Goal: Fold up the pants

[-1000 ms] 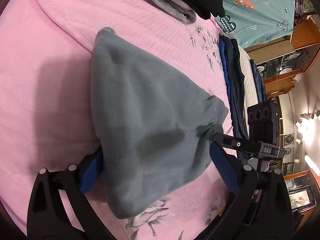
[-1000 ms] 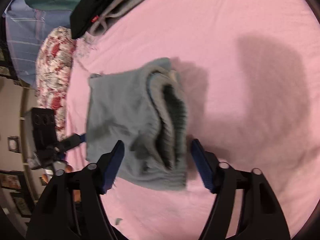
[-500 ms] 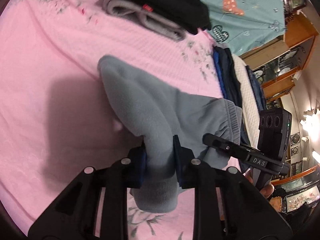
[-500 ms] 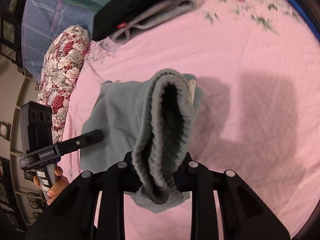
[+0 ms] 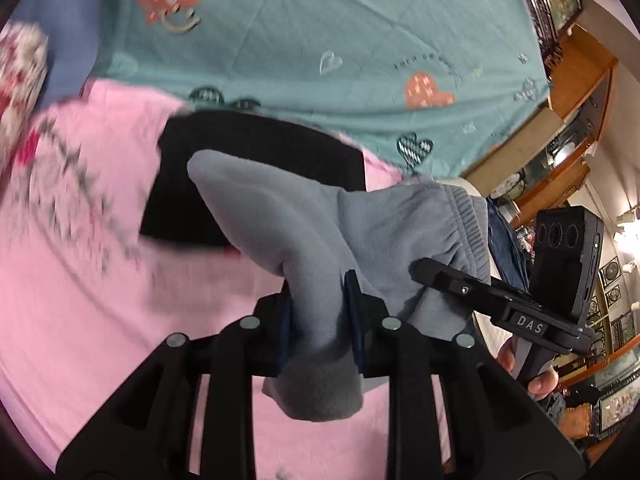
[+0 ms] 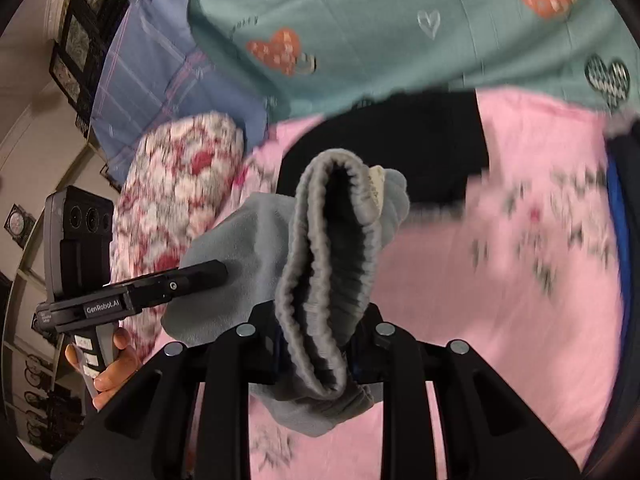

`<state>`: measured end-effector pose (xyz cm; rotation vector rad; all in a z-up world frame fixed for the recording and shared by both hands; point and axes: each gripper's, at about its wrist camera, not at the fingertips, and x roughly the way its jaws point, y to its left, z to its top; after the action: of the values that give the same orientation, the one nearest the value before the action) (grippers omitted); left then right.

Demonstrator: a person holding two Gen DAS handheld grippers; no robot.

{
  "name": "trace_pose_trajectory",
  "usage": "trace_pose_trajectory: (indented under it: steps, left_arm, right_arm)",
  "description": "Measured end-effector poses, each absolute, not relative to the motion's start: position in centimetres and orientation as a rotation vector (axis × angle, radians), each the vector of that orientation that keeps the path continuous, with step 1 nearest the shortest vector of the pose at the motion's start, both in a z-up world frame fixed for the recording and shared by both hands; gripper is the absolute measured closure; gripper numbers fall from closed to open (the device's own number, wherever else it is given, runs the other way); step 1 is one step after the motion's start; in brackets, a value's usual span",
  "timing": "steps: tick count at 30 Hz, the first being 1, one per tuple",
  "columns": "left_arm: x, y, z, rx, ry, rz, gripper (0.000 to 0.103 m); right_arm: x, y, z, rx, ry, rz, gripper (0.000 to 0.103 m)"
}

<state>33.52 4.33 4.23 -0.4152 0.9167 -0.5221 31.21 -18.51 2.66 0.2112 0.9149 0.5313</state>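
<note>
With the left gripper (image 5: 320,320) and right gripper (image 6: 316,344) both clamped on the pants (image 5: 304,240), carry them level, probably toward the black pile (image 5: 256,152).

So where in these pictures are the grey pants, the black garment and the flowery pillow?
grey pants (image 6: 320,264): right wrist view, on the ribbed waistband.
black garment (image 5: 280,144): left wrist view, on its flat top above the pants.
flowery pillow (image 6: 168,184): right wrist view, on its red-and-white side.

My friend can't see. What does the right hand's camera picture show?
The right gripper pinches the stretchy waistband of grey fleece pants above a pink bedspread. The left gripper reaches in beside them.
</note>
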Motion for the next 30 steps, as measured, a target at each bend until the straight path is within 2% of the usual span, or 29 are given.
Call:
trace_pose_trajectory:
  steps: [2, 5, 10, 12, 13, 14, 16, 17, 18, 20, 22, 23, 24, 26, 30]
  left_arm:
    - [38.4, 4.0, 5.1, -0.376, 0.904, -0.488, 0.073]
    - [44.3, 4.2, 3.4, -0.375, 0.912, -0.455, 0.067]
    - [51.0, 5.2, -5.2, -0.444, 1.056, -0.412, 0.067]
    - [51.4, 6.1, -7.3, -0.485, 1.065, -0.439, 0.066]
    - [51.2, 6.6, -7.4, -0.497, 1.053, -0.462, 0.064]
    - [51.0, 7.0, -7.1, -0.503, 1.051, -0.467, 0.054]
    - [49.9, 7.7, -5.5, -0.488, 1.026, -0.433, 0.041]
    - [49.1, 7.9, -4.4, -0.461, 0.998, -0.407, 0.033]
    - [48.2, 8.3, -3.0, -0.429, 0.962, -0.376, 0.028]
    - [45.6, 9.0, 0.2, -0.382, 0.888, -0.315, 0.014]
    - [42.4, 8.8, 3.2, -0.337, 0.819, -0.280, 0.007]
    - [40.6, 8.5, 4.3, -0.298, 0.795, -0.265, 0.003]
    - [38.8, 7.6, 5.3, -0.246, 0.771, -0.244, 0.003]
    - [34.5, 5.2, 6.6, -0.107, 0.715, -0.171, 0.002]
    - [25.9, 1.7, 5.8, 0.014, 0.620, -0.025, 0.002]
  right_arm:
    - [35.8, -18.4, 3.9, 0.211, 0.877, 0.496, 0.079]
    - [42.2, -18.2, 3.0, 0.207, 0.886, 0.464, 0.079]
    - [49.5, -18.9, -4.5, 0.189, 1.011, 0.392, 0.078]
    - [50.6, -19.7, -6.9, 0.214, 1.047, 0.392, 0.065]
    - [50.6, -20.2, -7.3, 0.249, 1.044, 0.412, 0.063]
    - [50.6, -20.3, -7.1, 0.251, 1.045, 0.421, 0.062]
    - [50.4, -19.9, -6.2, 0.215, 1.060, 0.414, 0.058]
    - [50.2, -19.8, -5.1, 0.187, 1.056, 0.387, 0.051]
    - [49.6, -19.7, -3.7, 0.158, 1.032, 0.361, 0.042]
    - [47.7, -19.5, -0.8, 0.096, 0.969, 0.311, 0.035]
    - [45.4, -19.8, 2.4, 0.045, 0.877, 0.229, 0.027]
    - [44.2, -19.9, 3.4, 0.035, 0.838, 0.196, 0.016]
    - [42.6, -20.0, 4.5, 0.021, 0.793, 0.156, 0.008]
    - [39.4, -19.6, 5.5, -0.026, 0.741, 0.102, 0.002]
    - [32.5, -18.0, 3.8, -0.194, 0.727, 0.010, 0.001]
